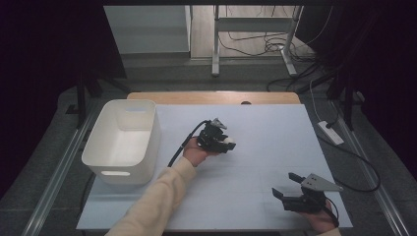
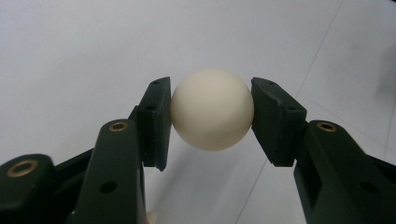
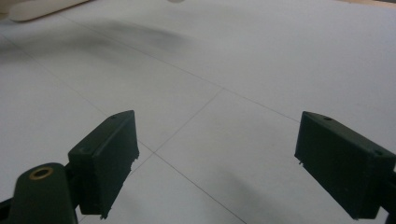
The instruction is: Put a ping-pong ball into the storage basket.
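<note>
Ball [image 2: 212, 109] clamped between left gripper [image 2: 211, 116] pads, one pad on each side, held clear above the table [image 1: 255, 128] near its middle. It's round and cream, so no long axis and no facing direction to report. In the high view the left gripper [image 1: 221, 142] points toward the table's right edge. Right gripper [image 1: 286, 187] sits near the front right corner, jaws spread wide with nothing between them; its own view [image 3: 215, 158] looks across bare table. Bin [image 1: 123, 142], white, stands at the table's left edge, inside looks vacant. Surface is pale grey-blue sheet with faint seam lines, wood strip along the far edge. Room is dark; cables and a metal frame's legs on the floor behind.
</note>
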### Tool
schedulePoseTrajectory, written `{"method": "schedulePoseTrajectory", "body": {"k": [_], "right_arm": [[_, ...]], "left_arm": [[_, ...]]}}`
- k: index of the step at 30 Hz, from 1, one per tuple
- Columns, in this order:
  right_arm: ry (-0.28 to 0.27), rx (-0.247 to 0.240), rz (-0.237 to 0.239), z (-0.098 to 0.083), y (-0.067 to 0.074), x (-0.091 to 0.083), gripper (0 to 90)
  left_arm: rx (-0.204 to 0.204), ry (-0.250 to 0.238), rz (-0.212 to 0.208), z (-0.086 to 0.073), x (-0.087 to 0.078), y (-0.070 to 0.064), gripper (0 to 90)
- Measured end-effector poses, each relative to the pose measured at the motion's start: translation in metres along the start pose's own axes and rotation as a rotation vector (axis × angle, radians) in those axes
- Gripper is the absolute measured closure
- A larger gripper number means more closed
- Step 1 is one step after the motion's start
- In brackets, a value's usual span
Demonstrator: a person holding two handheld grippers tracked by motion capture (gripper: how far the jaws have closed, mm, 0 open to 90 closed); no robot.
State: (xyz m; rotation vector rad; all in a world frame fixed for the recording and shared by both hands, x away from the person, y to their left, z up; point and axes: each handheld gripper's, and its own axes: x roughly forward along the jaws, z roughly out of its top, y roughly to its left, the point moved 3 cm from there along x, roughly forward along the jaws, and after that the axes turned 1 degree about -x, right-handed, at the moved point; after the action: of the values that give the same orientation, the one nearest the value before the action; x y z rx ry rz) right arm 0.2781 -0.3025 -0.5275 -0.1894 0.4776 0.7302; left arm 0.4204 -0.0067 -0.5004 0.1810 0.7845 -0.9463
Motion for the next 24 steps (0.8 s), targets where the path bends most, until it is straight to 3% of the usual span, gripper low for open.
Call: {"method": "schedulePoseTrajectory", "body": {"k": [24], "right_arm": [[0.001, -0.002, 0.003, 0.0, 0.0, 0.001, 13.2]], "left_arm": [[0.009, -0.126, -0.011, 0.011, -0.042, -0.011, 50.9]]}}
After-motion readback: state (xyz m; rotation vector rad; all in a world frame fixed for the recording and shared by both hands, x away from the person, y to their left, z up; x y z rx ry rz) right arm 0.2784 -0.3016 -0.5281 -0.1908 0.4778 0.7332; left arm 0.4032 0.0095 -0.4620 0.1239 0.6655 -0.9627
